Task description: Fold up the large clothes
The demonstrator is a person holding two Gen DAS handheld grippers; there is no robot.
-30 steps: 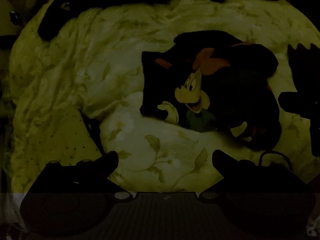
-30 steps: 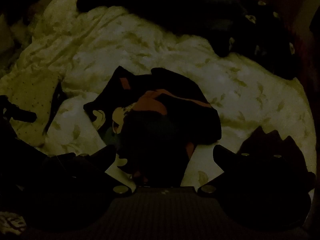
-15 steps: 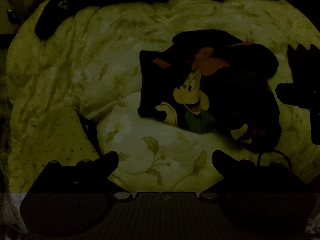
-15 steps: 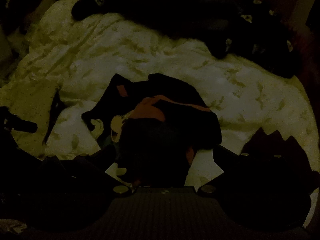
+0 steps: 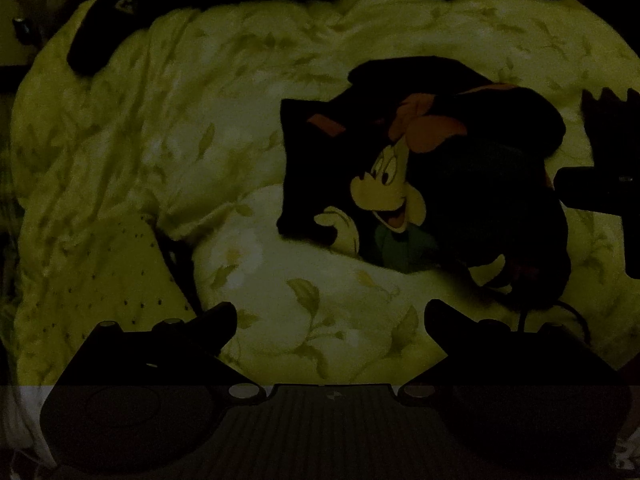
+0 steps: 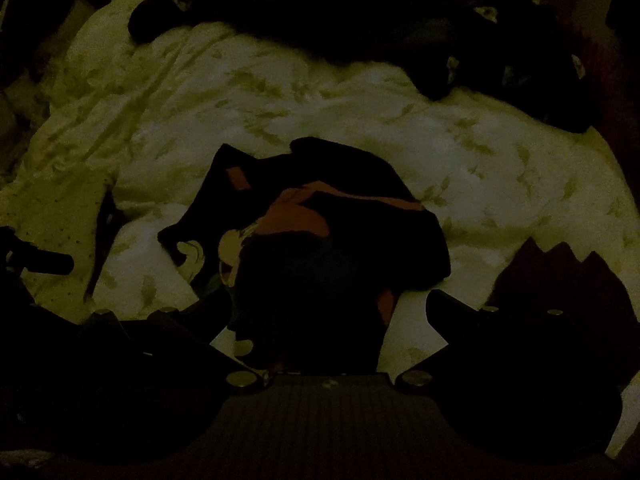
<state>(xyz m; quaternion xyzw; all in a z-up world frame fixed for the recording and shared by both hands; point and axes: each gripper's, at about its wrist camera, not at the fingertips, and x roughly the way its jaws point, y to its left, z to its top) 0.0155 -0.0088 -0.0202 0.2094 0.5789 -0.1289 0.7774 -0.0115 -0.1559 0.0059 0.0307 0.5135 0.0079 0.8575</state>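
A black garment (image 5: 500,184) with a cartoon mouse print (image 5: 384,196) and orange patches lies crumpled on a pale floral duvet (image 5: 180,140). My left gripper (image 5: 331,312) is open above bare duvet, with the garment ahead and to the right. My right gripper (image 6: 329,300) is open too, and the near part of the garment (image 6: 360,240) lies between and below its fingers; whether they touch it I cannot tell in the dim light. Part of the right gripper (image 5: 600,192) shows at the right edge of the left wrist view.
Dark clothes (image 6: 360,12) stretch along the far side of the bed. A pale dotted cloth (image 5: 100,280) lies at the left. A dark jagged-edged item (image 6: 560,272) sits at the right. A thin cable (image 5: 560,312) loops near the garment's lower edge.
Both views have drifted only slightly. The garment lies as before, and both grippers stay open.
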